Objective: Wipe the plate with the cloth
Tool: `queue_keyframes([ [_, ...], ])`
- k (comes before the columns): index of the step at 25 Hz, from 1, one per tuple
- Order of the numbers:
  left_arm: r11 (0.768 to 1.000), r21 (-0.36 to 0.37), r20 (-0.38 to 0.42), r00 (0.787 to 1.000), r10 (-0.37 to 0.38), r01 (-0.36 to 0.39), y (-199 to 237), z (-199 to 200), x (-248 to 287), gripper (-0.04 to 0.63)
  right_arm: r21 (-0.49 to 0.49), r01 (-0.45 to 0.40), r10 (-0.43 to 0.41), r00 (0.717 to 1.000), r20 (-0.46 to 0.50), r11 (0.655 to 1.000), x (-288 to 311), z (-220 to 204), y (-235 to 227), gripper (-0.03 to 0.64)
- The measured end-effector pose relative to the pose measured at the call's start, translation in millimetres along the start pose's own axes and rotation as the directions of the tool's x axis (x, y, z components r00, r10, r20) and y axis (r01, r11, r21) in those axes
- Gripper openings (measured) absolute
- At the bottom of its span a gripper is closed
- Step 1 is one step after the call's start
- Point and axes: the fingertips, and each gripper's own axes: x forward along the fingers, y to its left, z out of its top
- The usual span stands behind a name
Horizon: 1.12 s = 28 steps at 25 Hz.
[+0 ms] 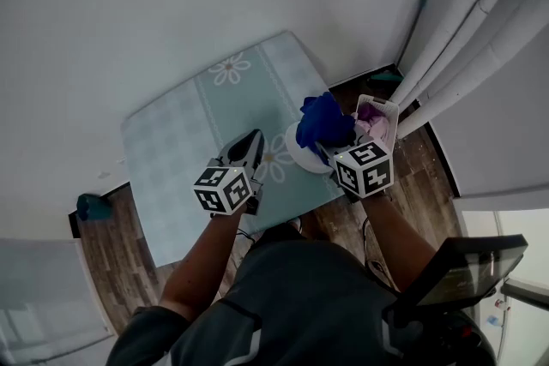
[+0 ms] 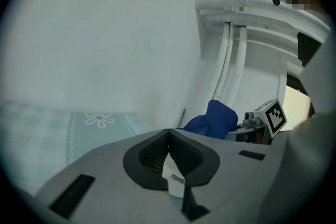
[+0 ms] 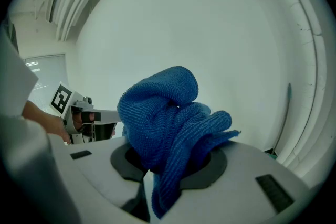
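Holding a bunched blue cloth (image 3: 163, 113), the right tool (image 3: 169, 162) has its jaws clenched on the fabric. The folds rise out of the jaws and one loose end hangs down in front of them.

Head view: the cloth sits over the far right part of a white plate (image 1: 300, 155). Contact between cloth and plate cannot be judged from here. The plate lies on the table (image 1: 171, 141), which has a pale green covering with a check pattern and printed daisies, close to its right edge.

Left tool (image 2: 169, 135): jaws pressed together, nothing between them. It hangs above the table covering, just left of the plate and not touching it.

The two tools are near each other, each visible in the other's camera view.

A white basket (image 1: 388, 110) holding pink and purple items stands just right of the plate, beyond the cloth. Wood-pattern floor (image 1: 103, 261) shows around the table. White pipes (image 1: 467, 30) run up the wall at the right.
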Motion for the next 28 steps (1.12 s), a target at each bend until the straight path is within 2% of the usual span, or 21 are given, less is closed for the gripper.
queue_keyframes([
  [4, 1.000, -0.016, 0.045, 0.999, -0.021, 0.021, -28.3, 9.2, -29.3, 0.011, -0.024, -0.011, 0.012, 0.998, 0.059, 1.000, -33.9, 13.2, 19.6, 0.129],
  [9, 0.995, 0.097, 0.127, 0.992, -0.024, 0.012, -63.9, 23.6, -75.5, 0.009, -0.060, -0.025, 0.032, 0.992, 0.123, 0.998, -78.5, 21.8, 48.0, 0.129],
  [14, 0.993, 0.111, 0.196, 0.980, 0.015, -0.037, -83.3, 31.4, -114.7, 0.009, -0.085, -0.043, 0.057, 0.985, 0.165, 0.995, -110.0, 25.1, 71.6, 0.129],
  [17, 0.986, 0.154, 0.208, 0.978, 0.024, -0.057, -92.7, 34.5, -131.1, 0.011, -0.096, -0.057, 0.073, 0.982, 0.176, 0.994, -121.6, 27.1, 85.9, 0.129],
  [25, 0.977, 0.171, 0.304, 0.950, 0.067, -0.124, -86.2, 51.0, -182.8, 0.011, -0.116, -0.040, 0.066, 0.971, 0.229, 0.992, -135.2, 41.9, 124.1, 0.129],
  [28, 0.976, 0.189, 0.312, 0.949, 0.046, -0.109, -81.2, 56.2, -201.5, 0.011, -0.122, -0.019, 0.048, 0.970, 0.239, 0.992, -135.1, 45.7, 139.7, 0.129],
])
